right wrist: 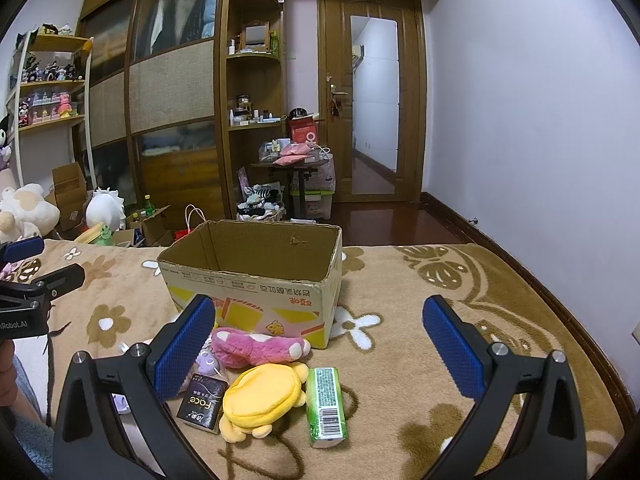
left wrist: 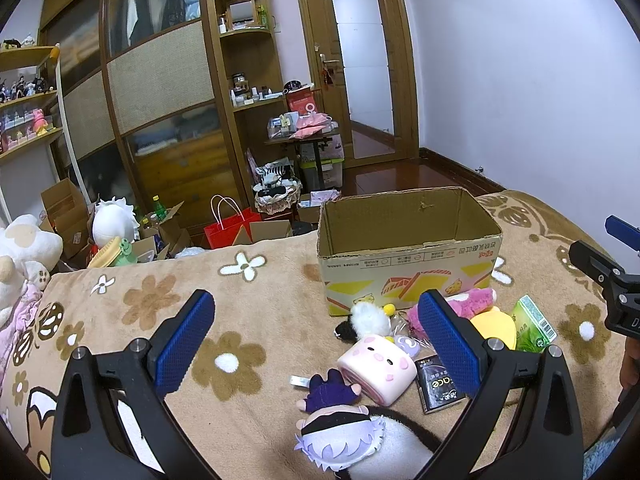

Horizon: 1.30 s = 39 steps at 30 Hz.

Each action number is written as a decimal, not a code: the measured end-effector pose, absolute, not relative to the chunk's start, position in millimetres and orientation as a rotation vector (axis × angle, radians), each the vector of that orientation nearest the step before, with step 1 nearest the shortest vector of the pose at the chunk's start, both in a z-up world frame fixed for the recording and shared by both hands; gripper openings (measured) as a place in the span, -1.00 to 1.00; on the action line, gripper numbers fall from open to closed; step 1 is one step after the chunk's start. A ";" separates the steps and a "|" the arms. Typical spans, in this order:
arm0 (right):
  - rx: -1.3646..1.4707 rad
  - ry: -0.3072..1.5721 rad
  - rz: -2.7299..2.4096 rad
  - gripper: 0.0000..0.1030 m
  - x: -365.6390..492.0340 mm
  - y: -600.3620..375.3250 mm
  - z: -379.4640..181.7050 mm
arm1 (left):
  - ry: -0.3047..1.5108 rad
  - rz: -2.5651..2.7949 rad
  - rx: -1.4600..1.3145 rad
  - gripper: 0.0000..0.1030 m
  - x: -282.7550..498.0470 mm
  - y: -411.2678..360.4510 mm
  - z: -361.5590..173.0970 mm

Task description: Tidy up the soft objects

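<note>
Both tools hover low over the bed (right wrist: pixel 420 360), level and aimed at the cardboard box (right wrist: pixel 256 280). The left tool (left wrist: pixel 316 340) and the right tool (right wrist: pixel 320 344) are spread wide, empty. Soft toys (right wrist: pixel 256 346) cluster just before the box; bare blanket lies open rightward.

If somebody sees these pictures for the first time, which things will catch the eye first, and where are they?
Probably the open cardboard box, standing on the flowered blanket with no toys visible inside. Next, the pile of small things in front of it: a pink plush, a yellow plush, a green packet and a pink cube toy. Both the left gripper and the right gripper hover open, holding nothing.
</note>
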State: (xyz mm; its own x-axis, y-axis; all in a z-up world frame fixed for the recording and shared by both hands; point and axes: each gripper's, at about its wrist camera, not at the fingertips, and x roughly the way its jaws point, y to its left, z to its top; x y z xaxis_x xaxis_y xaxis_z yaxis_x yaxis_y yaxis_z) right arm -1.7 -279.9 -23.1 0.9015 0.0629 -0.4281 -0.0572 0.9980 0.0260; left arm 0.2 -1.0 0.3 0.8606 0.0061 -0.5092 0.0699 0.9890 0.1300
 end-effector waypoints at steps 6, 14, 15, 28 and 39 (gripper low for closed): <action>0.013 0.444 0.062 1.00 -0.7 -281.3 -22.6 | 0.534 -0.035 0.146 0.96 0.3 -1.1 0.3; 0.011 0.446 0.060 1.00 -0.9 -272.7 -25.9 | 0.534 -0.035 0.147 0.96 0.9 1.3 0.8; 0.009 0.445 0.059 1.00 -1.1 -270.5 -26.5 | 0.534 -0.035 0.147 0.96 1.0 1.6 0.9; 0.011 0.447 0.062 1.00 -0.6 -271.8 -27.7 | 0.537 -0.035 0.151 0.96 1.6 2.5 -0.1; 0.010 0.448 0.061 1.00 0.0 -269.5 -28.8 | 0.536 -0.036 0.151 0.96 1.3 2.1 0.0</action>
State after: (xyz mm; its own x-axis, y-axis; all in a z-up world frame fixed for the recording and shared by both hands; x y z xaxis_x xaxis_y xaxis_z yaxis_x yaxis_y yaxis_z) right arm 0.0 -269.5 -28.8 0.8996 0.0614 -0.4324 -0.0568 0.9981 0.0235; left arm 1.3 2.1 0.0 0.8594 0.0057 -0.5113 0.0732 0.9883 0.1340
